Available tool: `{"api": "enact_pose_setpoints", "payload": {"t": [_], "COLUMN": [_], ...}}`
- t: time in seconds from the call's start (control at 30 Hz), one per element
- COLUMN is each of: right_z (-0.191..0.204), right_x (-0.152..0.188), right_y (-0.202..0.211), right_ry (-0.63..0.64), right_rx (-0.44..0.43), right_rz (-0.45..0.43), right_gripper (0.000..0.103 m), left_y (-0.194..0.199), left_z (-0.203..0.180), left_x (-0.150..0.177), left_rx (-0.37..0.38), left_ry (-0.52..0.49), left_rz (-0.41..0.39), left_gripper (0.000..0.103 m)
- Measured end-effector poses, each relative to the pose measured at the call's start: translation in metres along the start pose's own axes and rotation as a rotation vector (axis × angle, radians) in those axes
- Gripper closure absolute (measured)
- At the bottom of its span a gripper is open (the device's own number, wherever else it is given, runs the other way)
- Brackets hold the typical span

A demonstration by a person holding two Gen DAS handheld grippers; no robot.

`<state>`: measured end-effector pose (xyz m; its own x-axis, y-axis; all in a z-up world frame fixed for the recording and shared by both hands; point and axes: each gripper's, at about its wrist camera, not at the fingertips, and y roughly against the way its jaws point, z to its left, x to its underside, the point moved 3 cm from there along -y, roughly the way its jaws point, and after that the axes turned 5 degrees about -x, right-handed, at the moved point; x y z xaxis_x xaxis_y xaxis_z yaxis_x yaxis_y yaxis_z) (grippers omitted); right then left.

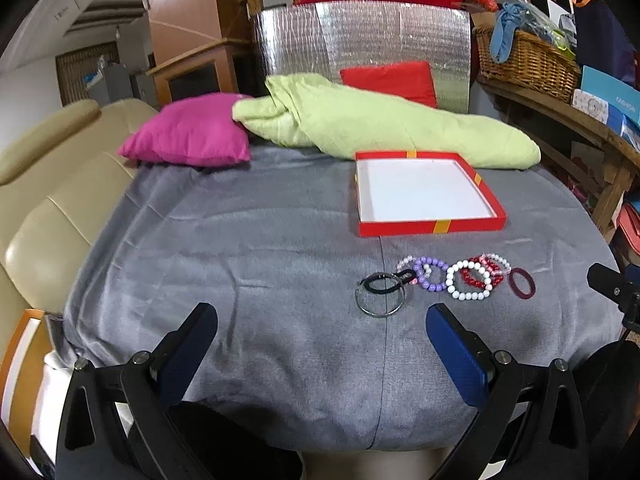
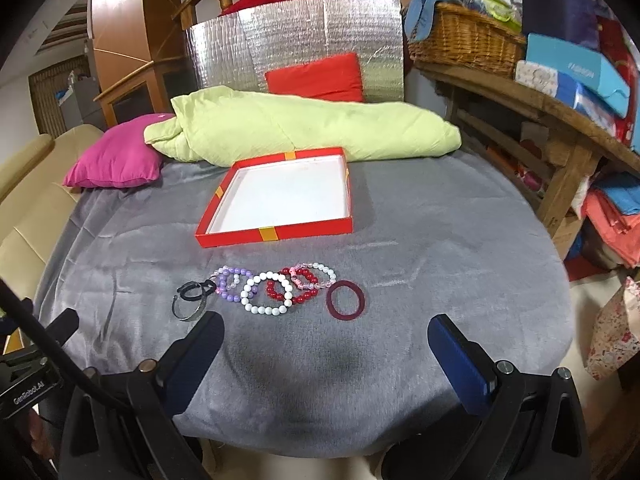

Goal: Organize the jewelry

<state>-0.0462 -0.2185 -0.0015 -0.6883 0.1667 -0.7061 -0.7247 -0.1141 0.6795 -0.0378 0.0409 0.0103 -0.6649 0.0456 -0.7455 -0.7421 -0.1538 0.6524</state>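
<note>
Both tongs, left (image 1: 322, 322) and right (image 2: 326, 334), hang spread and empty; bracelets (image 2: 268, 292) lie clustered at twelve o'clock, below the empty box (image 2: 276, 236), awaiting sorting.

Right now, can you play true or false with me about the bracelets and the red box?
1. The red box has bracelets inside. False: it shows only its white bottom.
2. The white bead bracelet overlaps the red bead bracelet. True.
3. The dark red ring lies at the right end of the row. True.
4. The left hand-held gripper is squeezing the purple bead bracelet. False: it is open and holds nothing.
5. The right hand-held gripper is open. True.
</note>
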Motion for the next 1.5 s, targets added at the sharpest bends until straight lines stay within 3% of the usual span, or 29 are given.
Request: {"api": "enact_pose_setpoints", "payload": {"t": [0.13, 0.3, 0.57, 0.63, 0.73, 0.8, 0.87, 0.93, 1.0, 1.17, 1.3, 1.4, 1.5], "right_z": [-0.020, -0.042, -0.051, -0.054, -0.057, -0.055, -0.052, -0.052, -0.053, -0.054, -0.055, -0.052, -0.055], "right_x": [0.002, 0.004, -0.004, -0.003, 0.006, 0.008, 0.007, 0.008, 0.007, 0.006, 0.007, 0.008, 0.005], "right_y": [-0.022, -0.049, -0.110, -0.131, -0.161, -0.166, -0.166, -0.167, -0.166, -0.171, -0.168, -0.166, -0.163], "right_ry": [-0.030, -0.041, -0.044, -0.045, -0.042, -0.011, 0.028, 0.034, 0.029, 0.038, 0.040, 0.030, 0.019], "right_rx": [-0.018, -0.043, -0.073, -0.056, -0.036, -0.003, 0.028, 0.038, 0.038, 0.036, 0.040, 0.043, 0.040], "right_rz": [0.024, 0.091, 0.203, 0.253, 0.333, 0.324, 0.307, 0.301, 0.286, 0.272, 0.260, 0.249, 0.237], "right_gripper": [0.000, 0.003, 0.035, 0.051, 0.062, 0.067, 0.081, 0.089, 0.091, 0.092, 0.092, 0.096, 0.097], "left_y": [-0.024, -0.059, -0.112, -0.123, -0.137, -0.147, -0.156, -0.166, -0.175, -0.168, -0.158, -0.154, -0.161], "left_z": [0.002, 0.000, -0.004, -0.008, -0.017, -0.022, -0.030, -0.036, -0.038, -0.034, -0.032, -0.035, -0.046], "left_x": [0.003, 0.006, 0.010, 0.008, 0.001, -0.005, -0.009, -0.011, -0.008, -0.002, -0.005, -0.004, 0.001], "left_rx": [0.013, 0.118, 0.250, 0.289, 0.354, 0.386, 0.416, 0.422, 0.434, 0.455, 0.471, 0.480, 0.470], "left_ry": [-0.001, -0.017, -0.045, -0.047, -0.039, -0.033, -0.045, -0.058, -0.049, -0.012, 0.009, -0.009, -0.038], "left_rz": [0.035, 0.072, 0.142, 0.167, 0.199, 0.209, 0.223, 0.244, 0.288, 0.292, 0.248, 0.233, 0.268], "left_gripper": [0.000, 0.000, 0.001, 0.017, 0.028, 0.031, 0.039, 0.059, 0.066, 0.066, 0.038, 0.031, 0.030]}}
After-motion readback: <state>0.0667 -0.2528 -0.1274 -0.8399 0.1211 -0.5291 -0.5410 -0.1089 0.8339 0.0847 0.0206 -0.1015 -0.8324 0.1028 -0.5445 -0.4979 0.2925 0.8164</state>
